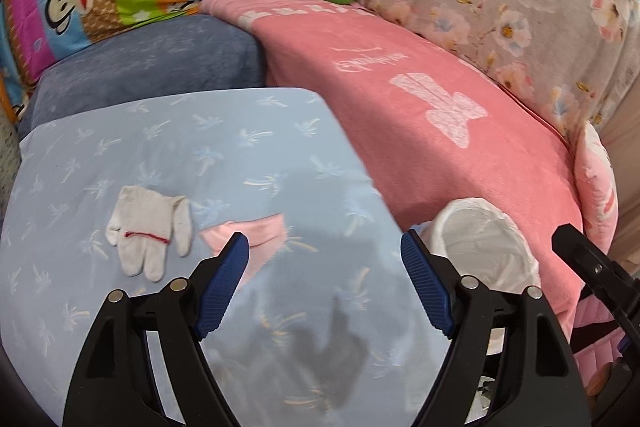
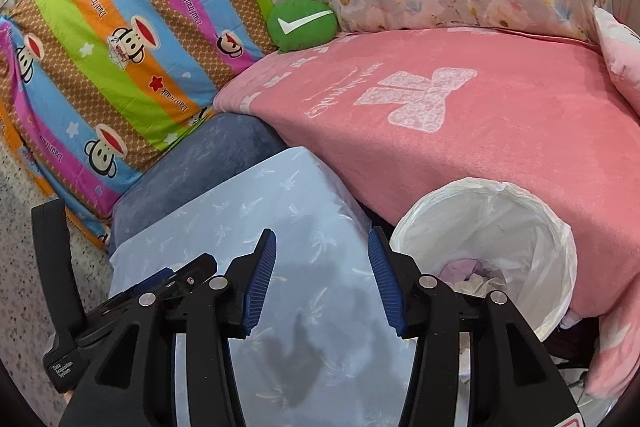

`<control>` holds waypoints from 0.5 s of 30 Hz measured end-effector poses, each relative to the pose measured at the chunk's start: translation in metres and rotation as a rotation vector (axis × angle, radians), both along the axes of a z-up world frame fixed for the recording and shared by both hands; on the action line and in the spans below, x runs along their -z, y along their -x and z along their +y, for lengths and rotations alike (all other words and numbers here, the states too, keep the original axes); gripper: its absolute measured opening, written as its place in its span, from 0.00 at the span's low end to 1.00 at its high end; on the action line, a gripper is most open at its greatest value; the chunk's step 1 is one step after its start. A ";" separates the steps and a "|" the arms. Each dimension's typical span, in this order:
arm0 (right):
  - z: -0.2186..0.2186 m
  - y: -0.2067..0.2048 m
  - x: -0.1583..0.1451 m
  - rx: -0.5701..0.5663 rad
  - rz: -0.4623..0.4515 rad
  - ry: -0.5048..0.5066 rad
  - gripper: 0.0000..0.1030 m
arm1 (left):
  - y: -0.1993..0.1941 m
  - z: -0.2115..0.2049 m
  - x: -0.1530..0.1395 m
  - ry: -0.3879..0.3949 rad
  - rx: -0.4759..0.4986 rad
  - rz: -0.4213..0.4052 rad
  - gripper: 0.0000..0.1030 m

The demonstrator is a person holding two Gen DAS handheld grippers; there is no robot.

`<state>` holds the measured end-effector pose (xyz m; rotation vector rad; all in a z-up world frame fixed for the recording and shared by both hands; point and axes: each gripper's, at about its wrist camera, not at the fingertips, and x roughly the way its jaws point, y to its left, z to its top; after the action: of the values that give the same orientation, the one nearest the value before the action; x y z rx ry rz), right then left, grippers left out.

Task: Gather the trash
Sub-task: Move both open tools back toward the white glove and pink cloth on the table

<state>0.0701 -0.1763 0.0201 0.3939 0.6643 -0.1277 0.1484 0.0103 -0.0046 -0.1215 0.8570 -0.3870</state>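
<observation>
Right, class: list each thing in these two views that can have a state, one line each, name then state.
left gripper: open, nothing between its jaws.
right gripper: open, nothing between its jaws.
trash bin: upright, lined with a white bag, some trash inside.
white glove: lying flat on the light blue cushion, not yet collected.
pink scrap: lying beside the glove, not yet collected.

**Colours and prints across the bedding**

The pale blue cushion cover (image 1: 224,163) carries faint white palm-tree prints. On it lie a white knitted glove (image 1: 146,231) with a red thread line and a pink scrap of cloth (image 1: 260,233). The pink blanket (image 1: 440,131) bears a white bow motif. The striped pillow (image 2: 120,67) shows cartoon monkeys on blue, orange, green and magenta. The round green cushion (image 2: 302,25) has a white tick. The bin's liner (image 2: 492,227) is translucent white.
</observation>
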 end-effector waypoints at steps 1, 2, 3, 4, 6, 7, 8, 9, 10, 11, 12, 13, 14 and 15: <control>0.006 -0.003 0.003 -0.009 0.007 0.000 0.47 | -0.001 0.006 0.002 -0.006 -0.013 0.001 0.73; 0.011 -0.006 0.005 -0.018 0.012 0.002 0.48 | -0.001 0.010 0.003 -0.012 -0.022 0.000 0.73; 0.018 -0.009 0.008 -0.027 0.017 0.004 0.49 | -0.002 0.016 0.005 -0.022 -0.034 -0.001 0.73; 0.024 -0.012 0.010 -0.035 0.022 0.007 0.50 | -0.004 0.020 0.007 -0.029 -0.041 -0.002 0.73; 0.034 -0.019 0.016 -0.054 0.034 0.010 0.51 | -0.006 0.030 0.010 -0.040 -0.061 -0.001 0.75; 0.040 -0.022 0.019 -0.065 0.041 0.010 0.51 | -0.007 0.035 0.013 -0.041 -0.074 0.002 0.77; 0.045 -0.025 0.021 -0.074 0.046 0.011 0.51 | -0.009 0.040 0.014 -0.042 -0.085 0.006 0.78; 0.051 -0.028 0.025 -0.081 0.051 0.012 0.52 | -0.010 0.045 0.017 -0.043 -0.096 0.011 0.79; 0.055 -0.031 0.028 -0.087 0.056 0.014 0.54 | -0.012 0.050 0.019 -0.046 -0.106 0.015 0.79; 0.060 -0.033 0.031 -0.091 0.061 0.015 0.55 | -0.014 0.055 0.021 -0.050 -0.117 0.019 0.81; 0.064 -0.036 0.034 -0.096 0.065 0.016 0.56 | -0.016 0.061 0.024 -0.056 -0.131 0.022 0.82; 0.069 -0.039 0.038 -0.101 0.072 0.018 0.56 | -0.018 0.067 0.027 -0.059 -0.144 0.027 0.83; 0.073 -0.042 0.042 -0.105 0.079 0.021 0.57 | -0.020 0.072 0.030 -0.061 -0.155 0.031 0.84; 0.078 -0.045 0.046 -0.109 0.085 0.024 0.58 | -0.023 0.078 0.033 -0.064 -0.167 0.037 0.84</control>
<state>0.1156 -0.0988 -0.0256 0.3303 0.7659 -0.0492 0.1712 0.0880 -0.0377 -0.1403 0.8879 -0.2017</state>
